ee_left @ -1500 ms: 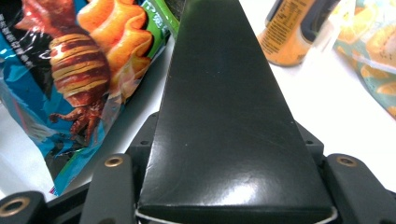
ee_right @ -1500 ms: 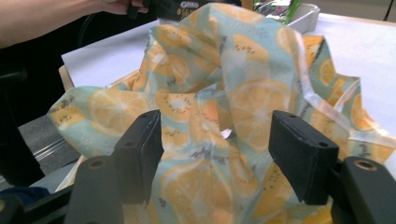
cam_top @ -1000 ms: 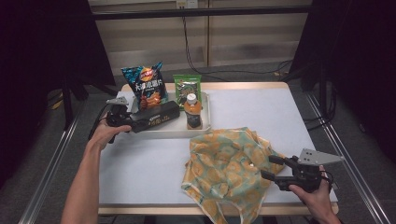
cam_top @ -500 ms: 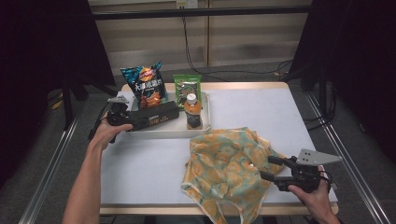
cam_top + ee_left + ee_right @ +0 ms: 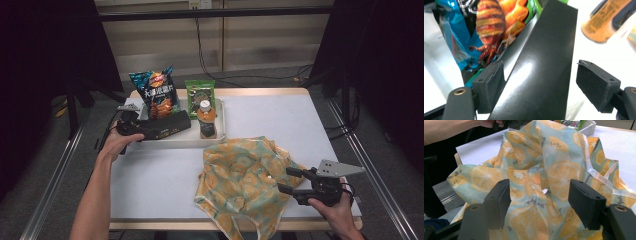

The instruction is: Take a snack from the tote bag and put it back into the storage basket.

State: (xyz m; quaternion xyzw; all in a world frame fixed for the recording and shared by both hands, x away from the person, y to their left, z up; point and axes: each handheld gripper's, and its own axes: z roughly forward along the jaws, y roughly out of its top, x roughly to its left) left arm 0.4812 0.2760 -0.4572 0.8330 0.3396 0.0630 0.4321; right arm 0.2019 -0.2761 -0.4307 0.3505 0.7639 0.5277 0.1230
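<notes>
High view first: the left tool (image 5: 131, 124) sits at the near left end of a long black box (image 5: 165, 125) lying in the white tray (image 5: 175, 141) at the far left of the counter (image 5: 300, 120). Its jaws have just been opening; the box lies between them with a clear gap on one side, so it is released. The right tool (image 5: 292, 180) hangs unclenched at the near right, its jaws straddling the fruit-print cloth bag (image 5: 245, 175) without pinching it. Trouble, I'd guess, comes from crowding: the box leans against the blue crisp bag (image 5: 155, 92), and pulling away carelessly could topple it, or nudge the orange bottle (image 5: 206, 120) standing just beside the box's right end. A green packet (image 5: 199, 92) stands behind them.
</notes>
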